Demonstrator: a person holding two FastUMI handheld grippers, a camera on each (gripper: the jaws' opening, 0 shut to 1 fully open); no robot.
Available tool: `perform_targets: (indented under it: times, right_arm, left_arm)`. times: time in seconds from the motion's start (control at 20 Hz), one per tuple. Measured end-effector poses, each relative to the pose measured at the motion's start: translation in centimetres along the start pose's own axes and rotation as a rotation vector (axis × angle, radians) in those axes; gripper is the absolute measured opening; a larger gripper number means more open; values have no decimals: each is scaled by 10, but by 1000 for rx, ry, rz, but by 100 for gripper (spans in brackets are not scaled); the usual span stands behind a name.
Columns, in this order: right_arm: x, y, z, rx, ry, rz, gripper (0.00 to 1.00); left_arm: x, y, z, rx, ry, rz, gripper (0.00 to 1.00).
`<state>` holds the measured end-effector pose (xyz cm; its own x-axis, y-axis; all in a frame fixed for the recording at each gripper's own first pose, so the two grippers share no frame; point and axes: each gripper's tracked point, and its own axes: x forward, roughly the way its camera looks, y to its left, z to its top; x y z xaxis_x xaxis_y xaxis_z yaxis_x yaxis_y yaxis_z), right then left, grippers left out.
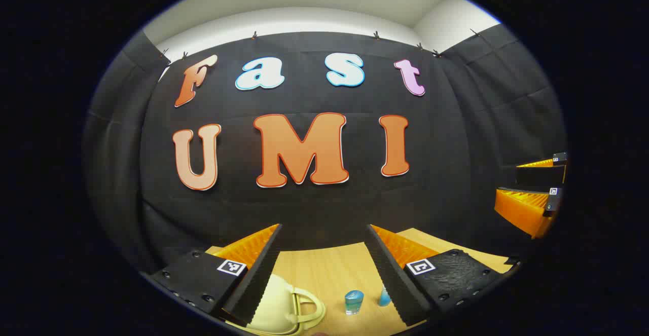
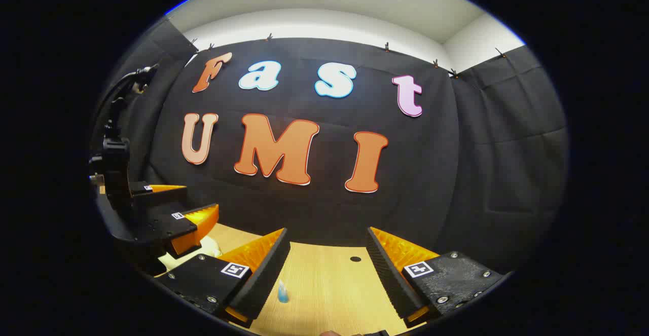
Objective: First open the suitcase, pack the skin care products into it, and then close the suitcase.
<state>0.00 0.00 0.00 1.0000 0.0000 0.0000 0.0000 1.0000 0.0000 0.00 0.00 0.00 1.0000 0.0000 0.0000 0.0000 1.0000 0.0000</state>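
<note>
A small pale yellow suitcase (image 1: 284, 305) with a loop handle lies shut on the wooden table, low in the left gripper view. Right of it stand a small blue jar (image 1: 354, 301) and a blue bottle (image 1: 384, 297), the bottle half hidden by a finger. My left gripper (image 1: 324, 229) hovers open above and behind them, holding nothing. It appears again in the right gripper view as the left gripper (image 2: 195, 201), over a pale edge of the suitcase (image 2: 210, 247). My right gripper (image 2: 327, 232) is open and empty, with the blue bottle (image 2: 282, 292) beside its left finger. The right gripper (image 1: 527, 186) hangs at the far right.
The wooden table (image 2: 329, 285) runs up to the black cloth wall close behind. A small dark hole (image 2: 355, 259) sits in the tabletop between the right gripper's fingers. Black cloth also closes off both sides.
</note>
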Motion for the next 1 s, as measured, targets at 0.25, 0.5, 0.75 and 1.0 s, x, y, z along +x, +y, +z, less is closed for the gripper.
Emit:
perform_targets:
  times: [0.25,0.5,0.75,1.0]
  right_arm:
    - [5,33,0,21,6,82,93]
    - [25,44,7,32,-30,152,95]
    - [39,37,3,54,-42,181,95]
    - [49,25,-7,40,-33,191,95]
  left_arm:
    - [-14,4,21,-5,-67,-8,99]
    - [-11,-9,13,26,-26,-18,99]
    - [-4,-7,11,39,-24,81,99]
    - [-1,8,4,26,-14,169,98]
